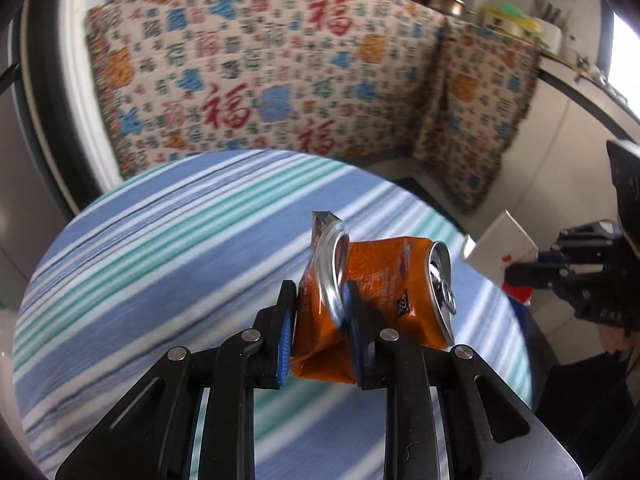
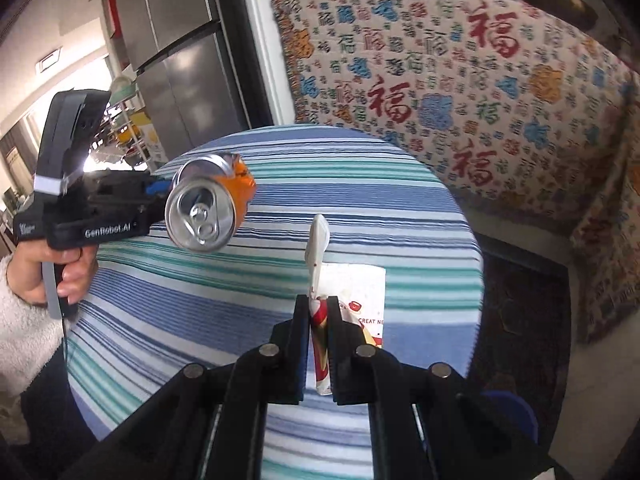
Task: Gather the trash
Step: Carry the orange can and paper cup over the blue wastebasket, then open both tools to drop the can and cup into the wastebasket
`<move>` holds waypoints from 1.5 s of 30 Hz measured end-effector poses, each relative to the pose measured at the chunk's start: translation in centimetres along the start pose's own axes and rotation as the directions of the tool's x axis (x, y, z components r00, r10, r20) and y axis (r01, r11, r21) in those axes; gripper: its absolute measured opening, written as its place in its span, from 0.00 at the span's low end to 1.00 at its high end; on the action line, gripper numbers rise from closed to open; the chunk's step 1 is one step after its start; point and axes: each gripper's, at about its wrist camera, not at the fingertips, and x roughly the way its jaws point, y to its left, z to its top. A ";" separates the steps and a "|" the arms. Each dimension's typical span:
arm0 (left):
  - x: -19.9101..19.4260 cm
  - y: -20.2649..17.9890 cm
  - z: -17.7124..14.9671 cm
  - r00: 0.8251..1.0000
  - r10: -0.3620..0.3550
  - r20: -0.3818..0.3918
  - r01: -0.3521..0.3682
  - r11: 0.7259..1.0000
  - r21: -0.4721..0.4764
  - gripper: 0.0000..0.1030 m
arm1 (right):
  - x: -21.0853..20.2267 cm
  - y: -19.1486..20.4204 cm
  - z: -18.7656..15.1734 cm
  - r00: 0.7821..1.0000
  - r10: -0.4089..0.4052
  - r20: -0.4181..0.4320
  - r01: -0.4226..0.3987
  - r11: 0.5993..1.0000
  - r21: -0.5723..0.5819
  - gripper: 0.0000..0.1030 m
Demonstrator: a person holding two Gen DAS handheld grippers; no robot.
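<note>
Carrying trash off, I'm clamping my left gripper (image 1: 318,304) on the crushed can (image 1: 376,292), right gripper (image 2: 318,312) pinching the flattened paper cup (image 2: 320,320) at lower centre, bin needed next.

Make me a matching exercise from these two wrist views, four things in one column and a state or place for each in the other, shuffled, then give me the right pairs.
Things:
1. crushed orange aluminium drink can
2. flattened white and red paper carton
3. round table with a blue, white and teal striped cloth
4. cream blanket with red and blue characters

States or places:
A. draped behind the table
B. clamped in the right gripper
C. under both raised grippers
D. clamped in the left gripper

Pairs: 1-D, 2-B, 3-C, 4-A
</note>
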 end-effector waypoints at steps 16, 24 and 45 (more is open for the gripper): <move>1.5 -18.8 2.0 0.966 -0.251 -0.068 0.256 0.962 0.095 0.22 | -8.1 -15.4 -11.5 0.980 -0.169 -0.105 0.195 0.916 0.351 0.08; 9.5 -27.1 0.0 0.932 -0.309 -0.189 0.334 0.935 0.116 0.22 | -5.7 -24.1 -18.0 0.971 -0.137 -0.195 0.223 0.809 0.543 0.08; 20.2 -31.4 -2.8 0.938 -0.221 -0.267 0.260 0.958 0.120 0.77 | -2.6 -31.1 -22.2 0.979 -0.030 -0.203 0.171 0.665 0.727 0.53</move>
